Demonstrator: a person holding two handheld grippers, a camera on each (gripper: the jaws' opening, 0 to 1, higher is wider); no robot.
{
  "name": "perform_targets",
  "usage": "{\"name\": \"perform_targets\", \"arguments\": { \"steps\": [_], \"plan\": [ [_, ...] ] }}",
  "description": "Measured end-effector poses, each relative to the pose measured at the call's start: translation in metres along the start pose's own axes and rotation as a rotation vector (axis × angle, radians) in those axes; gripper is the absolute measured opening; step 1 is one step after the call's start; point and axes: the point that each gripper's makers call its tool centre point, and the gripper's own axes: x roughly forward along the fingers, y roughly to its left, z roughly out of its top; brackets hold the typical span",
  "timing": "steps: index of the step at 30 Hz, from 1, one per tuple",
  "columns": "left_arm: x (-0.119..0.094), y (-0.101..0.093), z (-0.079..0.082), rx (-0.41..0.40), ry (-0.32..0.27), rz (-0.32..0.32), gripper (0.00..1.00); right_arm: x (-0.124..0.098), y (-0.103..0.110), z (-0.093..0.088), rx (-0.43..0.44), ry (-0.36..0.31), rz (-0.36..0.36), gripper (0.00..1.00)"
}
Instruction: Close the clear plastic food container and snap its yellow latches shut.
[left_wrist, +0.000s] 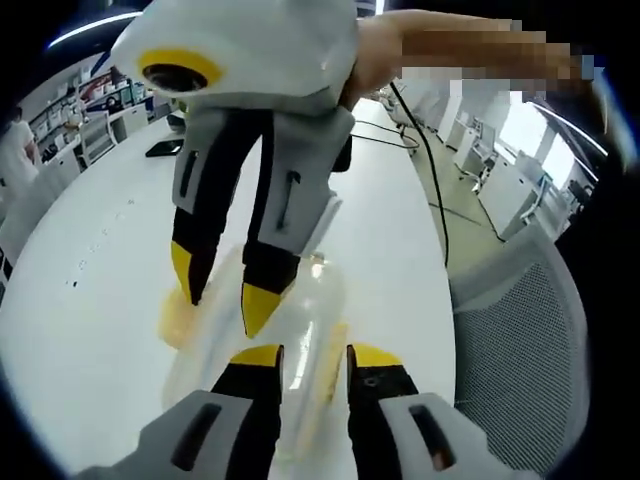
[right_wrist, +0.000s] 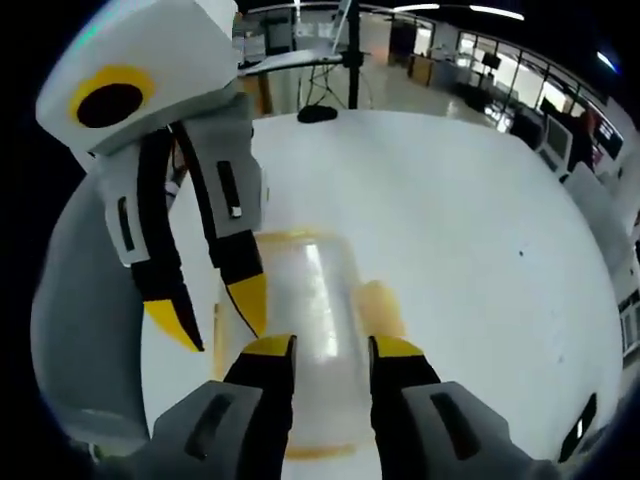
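While both my grippers hang over it, the clear, glossy box (right_wrist: 305, 330) lies on the smooth white worktop (right_wrist: 470, 230), rounded, with yellow latches (right_wrist: 382, 305) at its edges. My left gripper (left_wrist: 314, 352) and right gripper (right_wrist: 332, 345) each have jaws apart, clamping nothing. Glare blurs the box; contents I cannot tell. A mesh chair (left_wrist: 530, 340) sits at 3 o'clock.

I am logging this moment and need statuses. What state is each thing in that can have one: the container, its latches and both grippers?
clear container: on the white table, lid apparently on; whether fully seated cannot be told.
yellow latches: blurred; snapped or not cannot be told.
left gripper: jaws apart, tips at the container, gripping nothing.
right gripper: jaws apart, over the container's lid, gripping nothing.
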Motion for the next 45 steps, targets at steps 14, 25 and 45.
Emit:
{"name": "perform_targets", "arguments": {
  "steps": [14,25,45],
  "plan": [
    [0.005,-0.011,-0.005,0.085,-0.011,0.017,0.28,0.009,-0.005,0.002,0.008,0.029,0.054,0.36],
    [0.009,-0.012,-0.006,0.267,-0.01,0.061,0.28,0.011,-0.003,0.001,0.02,0.059,0.108,0.37],
    [0.013,-0.004,-0.005,0.405,0.017,0.151,0.22,0.016,-0.003,0.0,0.043,0.128,0.198,0.38]
  ]
}}
